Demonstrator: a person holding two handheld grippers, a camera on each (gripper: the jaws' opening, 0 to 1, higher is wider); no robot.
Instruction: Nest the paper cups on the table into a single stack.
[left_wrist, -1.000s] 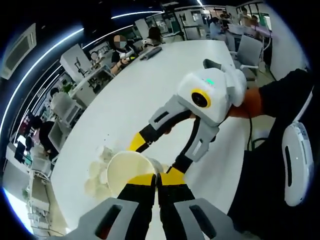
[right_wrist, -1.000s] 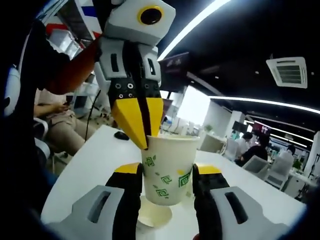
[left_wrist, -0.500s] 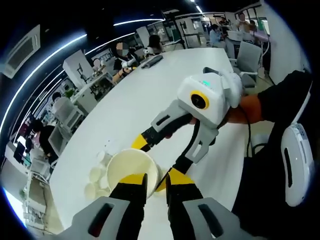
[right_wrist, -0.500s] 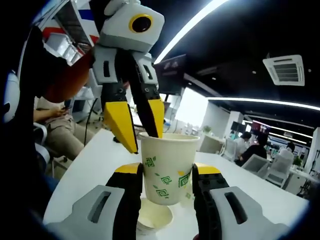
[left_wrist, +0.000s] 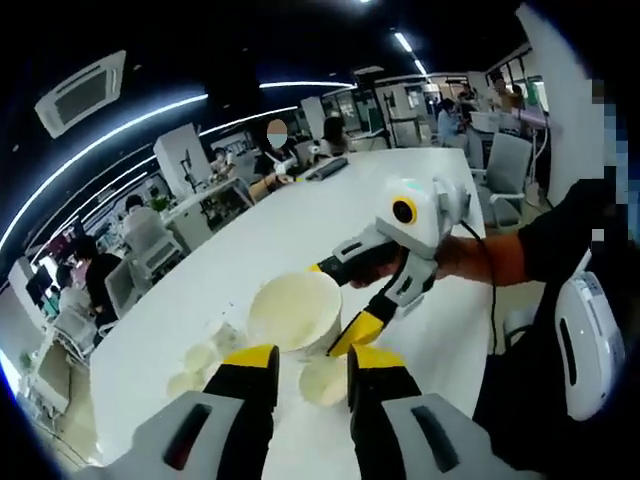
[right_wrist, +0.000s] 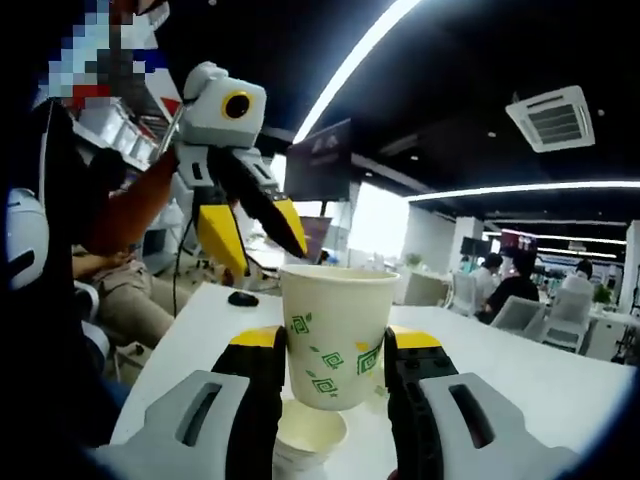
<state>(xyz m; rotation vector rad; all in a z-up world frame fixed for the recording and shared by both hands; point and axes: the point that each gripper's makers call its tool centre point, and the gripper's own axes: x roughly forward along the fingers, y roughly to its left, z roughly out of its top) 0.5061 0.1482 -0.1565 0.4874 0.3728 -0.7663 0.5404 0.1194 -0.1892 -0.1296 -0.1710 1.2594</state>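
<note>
My right gripper (right_wrist: 335, 352) is shut on a white paper cup (right_wrist: 336, 330) with green marks, held upright above the white table (right_wrist: 520, 370). A second cup (right_wrist: 308, 437) stands on the table right under it. In the left gripper view the held cup (left_wrist: 295, 312) hangs between the right gripper's (left_wrist: 340, 300) yellow fingertips, with the lower cup (left_wrist: 323, 380) in front of my left gripper (left_wrist: 312, 368), which is open and holds nothing. Seen from the right gripper view, the left gripper (right_wrist: 265, 255) hovers open, up and left of the cup, apart from it. Several loose cups (left_wrist: 198, 358) lie to the left.
A black mouse (right_wrist: 242, 298) lies on the table behind the cup. A dark flat item (left_wrist: 325, 168) rests at the table's far end. Office chairs (left_wrist: 505, 165) and seated people ring the table. A dark sleeve (left_wrist: 560, 260) fills the right of the left gripper view.
My left gripper, shut on the held cup's rim a second ago, has opened, let go and drawn back from it. The right gripper still holds the cup in place.
</note>
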